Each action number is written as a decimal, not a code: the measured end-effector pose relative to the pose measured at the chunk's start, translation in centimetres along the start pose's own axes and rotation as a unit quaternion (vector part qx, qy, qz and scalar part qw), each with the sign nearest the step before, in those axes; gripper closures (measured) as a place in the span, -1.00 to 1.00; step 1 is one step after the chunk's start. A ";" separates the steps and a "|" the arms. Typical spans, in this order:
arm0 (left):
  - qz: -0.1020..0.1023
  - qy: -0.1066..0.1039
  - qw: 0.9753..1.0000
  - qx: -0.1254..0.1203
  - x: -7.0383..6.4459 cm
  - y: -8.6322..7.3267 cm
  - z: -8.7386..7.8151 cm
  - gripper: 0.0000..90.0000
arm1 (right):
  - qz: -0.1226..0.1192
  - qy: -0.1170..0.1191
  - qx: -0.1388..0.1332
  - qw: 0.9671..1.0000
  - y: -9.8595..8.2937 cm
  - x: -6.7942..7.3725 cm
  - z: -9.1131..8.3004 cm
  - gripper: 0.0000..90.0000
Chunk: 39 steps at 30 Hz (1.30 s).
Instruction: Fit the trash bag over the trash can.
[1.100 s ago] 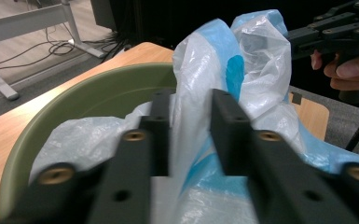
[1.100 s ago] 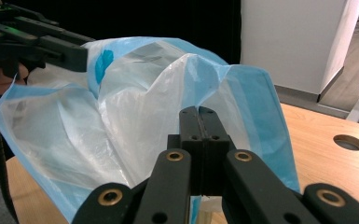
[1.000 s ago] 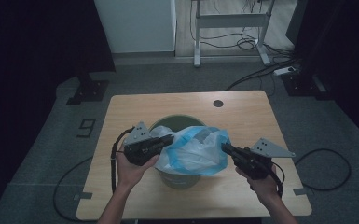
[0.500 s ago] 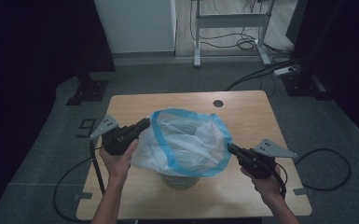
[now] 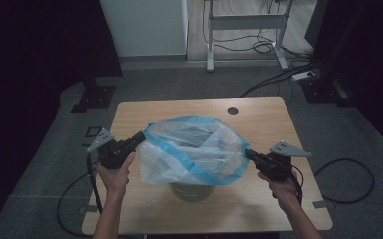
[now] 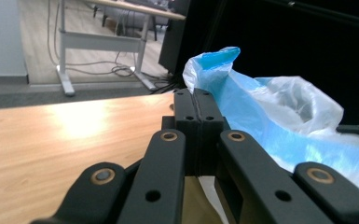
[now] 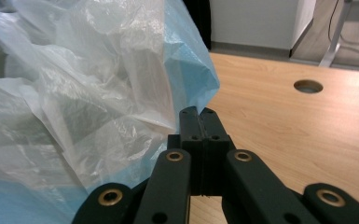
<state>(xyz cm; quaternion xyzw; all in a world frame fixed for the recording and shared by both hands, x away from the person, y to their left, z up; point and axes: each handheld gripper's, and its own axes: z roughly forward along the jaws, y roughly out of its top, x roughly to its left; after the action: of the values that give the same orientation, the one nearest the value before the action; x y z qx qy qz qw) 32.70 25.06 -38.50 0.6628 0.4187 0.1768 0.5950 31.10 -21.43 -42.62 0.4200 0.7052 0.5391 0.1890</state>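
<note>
The clear plastic bag (image 5: 194,152) with a blue rim (crinkled and see-through) is stretched wide open above a grey-green bin (image 5: 192,190), its mouth pulled taut at two opposite edges.

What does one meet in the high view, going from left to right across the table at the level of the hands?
Left hand-held gripper → blue-rimmed plastic bag, stretched open over a bin → right hand-held gripper → bare table edge.
</note>
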 end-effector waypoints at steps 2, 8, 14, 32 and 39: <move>-0.003 0.000 1.000 0.005 0.4 -0.4 0.1 1.00 | 0.002 -0.002 0.005 1.000 -0.2 -0.2 0.6 0.98; -0.013 0.001 1.000 0.009 1.3 -1.9 -0.1 1.00 | 0.000 -0.009 0.015 1.000 -1.1 -0.4 1.6 0.98; -0.030 0.001 0.999 0.018 2.1 -3.3 -0.4 1.00 | 0.000 -0.009 0.027 1.000 -2.2 -0.5 2.0 0.98; -0.043 0.001 0.996 0.076 2.7 -5.1 1.6 0.99 | -0.002 0.010 0.067 0.998 -3.3 -0.8 4.3 0.98; -0.035 0.000 0.997 0.068 2.2 -5.1 1.4 0.99 | 0.008 -0.026 0.021 0.999 -2.9 -0.9 3.3 0.48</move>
<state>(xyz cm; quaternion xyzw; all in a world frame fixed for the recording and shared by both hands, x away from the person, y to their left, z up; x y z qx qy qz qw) 33.22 25.55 -44.18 0.6867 0.4527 0.1266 0.5544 32.85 -20.37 -46.55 0.4432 0.7078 0.5149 0.1938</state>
